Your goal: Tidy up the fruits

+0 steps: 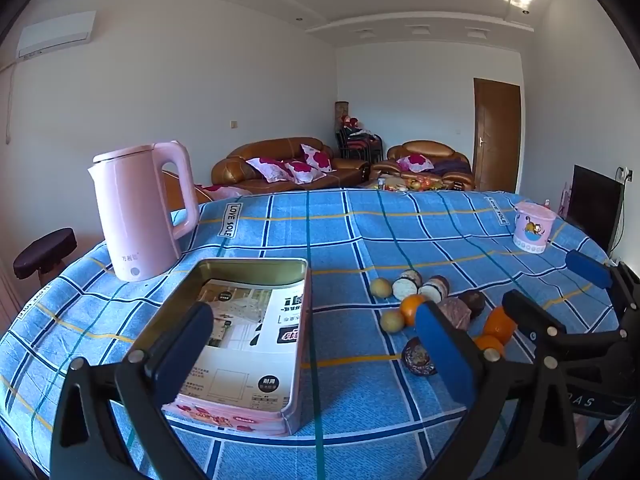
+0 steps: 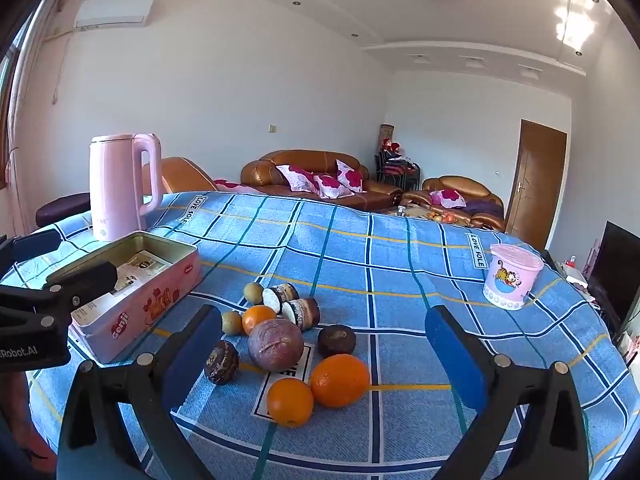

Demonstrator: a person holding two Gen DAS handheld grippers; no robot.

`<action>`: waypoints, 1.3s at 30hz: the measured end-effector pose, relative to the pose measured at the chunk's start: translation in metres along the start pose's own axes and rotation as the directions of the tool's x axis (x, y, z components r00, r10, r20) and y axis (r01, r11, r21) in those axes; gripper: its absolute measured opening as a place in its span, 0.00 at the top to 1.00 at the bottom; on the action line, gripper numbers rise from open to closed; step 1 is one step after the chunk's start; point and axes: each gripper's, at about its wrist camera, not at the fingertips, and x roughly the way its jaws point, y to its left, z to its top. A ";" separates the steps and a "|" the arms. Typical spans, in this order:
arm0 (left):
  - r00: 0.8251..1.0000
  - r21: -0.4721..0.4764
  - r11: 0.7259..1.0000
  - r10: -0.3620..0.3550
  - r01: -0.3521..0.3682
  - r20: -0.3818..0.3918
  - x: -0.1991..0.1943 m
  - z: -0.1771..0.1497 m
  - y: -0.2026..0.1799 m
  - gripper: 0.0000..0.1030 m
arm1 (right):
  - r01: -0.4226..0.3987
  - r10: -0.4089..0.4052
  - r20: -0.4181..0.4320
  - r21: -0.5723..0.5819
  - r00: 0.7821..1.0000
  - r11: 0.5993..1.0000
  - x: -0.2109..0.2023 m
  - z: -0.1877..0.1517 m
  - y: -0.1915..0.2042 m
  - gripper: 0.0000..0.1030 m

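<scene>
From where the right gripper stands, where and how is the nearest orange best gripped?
Probably across the middle of the nearest orange, coming straight forward and down with the open right gripper. It is round, so any width works, but the larger orange touches its far right, so place fingers left and near-right.

"LOVE SOLE" on tablecloth [image 2: 400, 264], "Genji" on pink tin [image 2: 136, 312], "Robot.AI" on left gripper [image 2: 60, 256]
</scene>
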 end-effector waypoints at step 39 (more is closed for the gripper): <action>1.000 0.019 1.000 0.006 -0.006 -0.003 0.000 -0.001 0.000 0.00 | -0.005 0.005 -0.008 0.006 1.000 1.000 0.001 -0.008 0.004 0.01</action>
